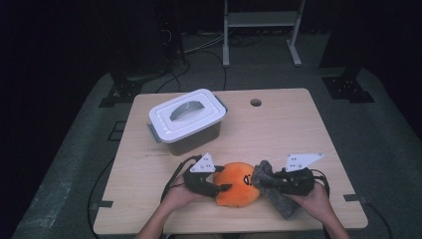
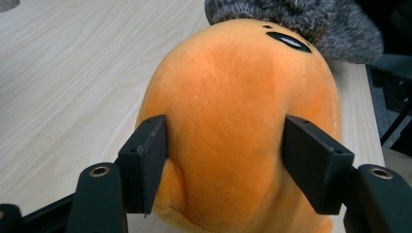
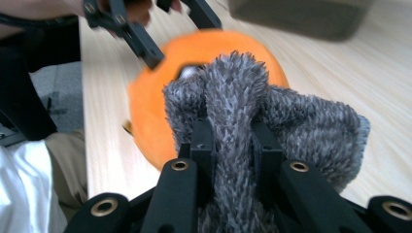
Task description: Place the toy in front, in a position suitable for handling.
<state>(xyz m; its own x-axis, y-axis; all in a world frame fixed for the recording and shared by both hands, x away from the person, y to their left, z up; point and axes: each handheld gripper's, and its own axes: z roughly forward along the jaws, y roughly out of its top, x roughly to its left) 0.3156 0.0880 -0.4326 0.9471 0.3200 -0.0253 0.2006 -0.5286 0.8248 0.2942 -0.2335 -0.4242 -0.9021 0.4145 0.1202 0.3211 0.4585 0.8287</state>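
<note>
An orange plush toy [image 1: 240, 189] with a black eye mark lies near the front edge of the wooden table [image 1: 278, 129]. My left gripper [image 1: 223, 188] comes at it from the left. In the left gripper view its two jaws pinch the toy's [image 2: 228, 87] sides, so the left gripper [image 2: 226, 141] is shut on it. My right gripper [image 1: 260, 180] is shut on a grey fuzzy cloth [image 1: 286, 205], whose bunched end rests against the toy's right side. In the right gripper view the cloth [image 3: 311, 126] is squeezed between the jaws of the right gripper [image 3: 233, 131], with the toy [image 3: 150, 111] behind it.
A grey plastic bin [image 1: 186, 122] with a white lid and a grey handle stands at the back left of the table. A round cable hole [image 1: 256, 102] sits near the far edge. A white frame stands on the floor beyond.
</note>
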